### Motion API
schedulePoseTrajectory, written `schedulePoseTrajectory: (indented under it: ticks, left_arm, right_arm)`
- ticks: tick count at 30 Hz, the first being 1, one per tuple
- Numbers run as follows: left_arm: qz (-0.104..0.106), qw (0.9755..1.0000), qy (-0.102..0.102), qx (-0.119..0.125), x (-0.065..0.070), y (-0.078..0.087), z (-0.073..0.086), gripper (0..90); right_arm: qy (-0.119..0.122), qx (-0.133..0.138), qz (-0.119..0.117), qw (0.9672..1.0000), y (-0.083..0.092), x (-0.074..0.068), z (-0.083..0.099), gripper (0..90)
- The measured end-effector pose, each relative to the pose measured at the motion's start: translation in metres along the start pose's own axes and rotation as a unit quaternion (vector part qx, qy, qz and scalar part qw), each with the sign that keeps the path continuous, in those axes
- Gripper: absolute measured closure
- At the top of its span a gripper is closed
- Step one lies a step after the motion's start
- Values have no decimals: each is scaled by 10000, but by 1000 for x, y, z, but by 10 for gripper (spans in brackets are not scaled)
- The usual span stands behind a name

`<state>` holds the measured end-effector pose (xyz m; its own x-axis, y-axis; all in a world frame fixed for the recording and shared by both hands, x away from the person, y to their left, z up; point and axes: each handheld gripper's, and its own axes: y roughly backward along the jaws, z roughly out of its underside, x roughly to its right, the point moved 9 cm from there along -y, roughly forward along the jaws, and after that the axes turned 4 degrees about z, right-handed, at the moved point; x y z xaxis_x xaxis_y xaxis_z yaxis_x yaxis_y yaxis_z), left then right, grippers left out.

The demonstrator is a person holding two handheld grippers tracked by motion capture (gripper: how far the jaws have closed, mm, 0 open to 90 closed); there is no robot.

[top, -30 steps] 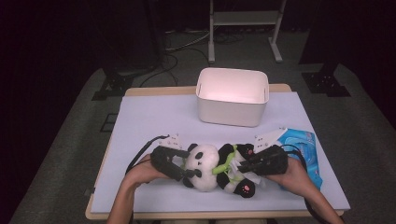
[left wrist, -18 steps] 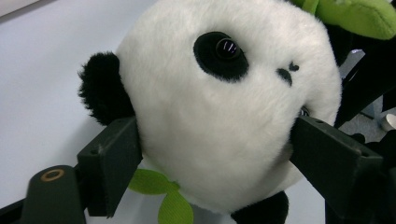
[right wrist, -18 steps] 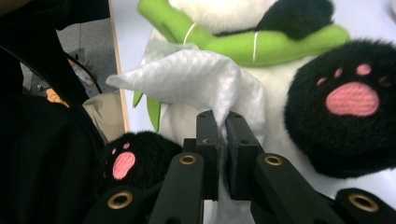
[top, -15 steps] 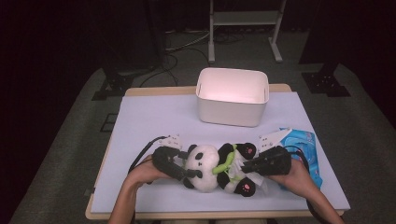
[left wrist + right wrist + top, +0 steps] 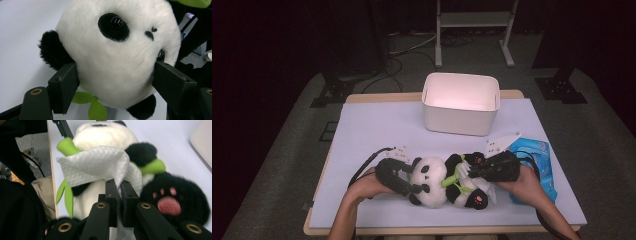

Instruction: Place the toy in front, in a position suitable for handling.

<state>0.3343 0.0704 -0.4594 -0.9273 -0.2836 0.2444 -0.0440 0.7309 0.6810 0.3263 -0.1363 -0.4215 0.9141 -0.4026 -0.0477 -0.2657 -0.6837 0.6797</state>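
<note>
Here the panda toy (image 5: pixel 437 180) lies on the surface (image 5: pixel 377 130), its head squeezed between the left tongs (image 5: pixel 115 80); the right tongs (image 5: pixel 119 187) pinch a white wipe (image 5: pixel 100 165) against its belly.

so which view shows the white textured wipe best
The right gripper view: the white textured wipe hangs draped over the black-and-white plush panda, pinched between the right gripper. The high view shows a small white patch; in the left gripper view I can't make it out.

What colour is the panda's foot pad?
Pink, on a black paw. The right gripper view shows it best.
</note>
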Motion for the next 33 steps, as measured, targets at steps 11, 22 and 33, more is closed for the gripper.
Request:
schedulePoseTrajectory:
  ticks: [11, 22, 33]
  left_arm:
    - [-46, 9999, 150, 71, -5, 0, -1, 200]
    - [-72, 9997, 203, 90, -7, 0, -1, 194]
    - [-61, 9999, 127, 47, -5, 0, -1, 194]
  right_arm:
    - [-61, -55, -388, 9992, 8, -12, 17, 848]
    - [-132, -12, -583, 9982, 4, -20, 6, 638]
    - [121, 17, -207, 9997, -11, -22, -8, 783]
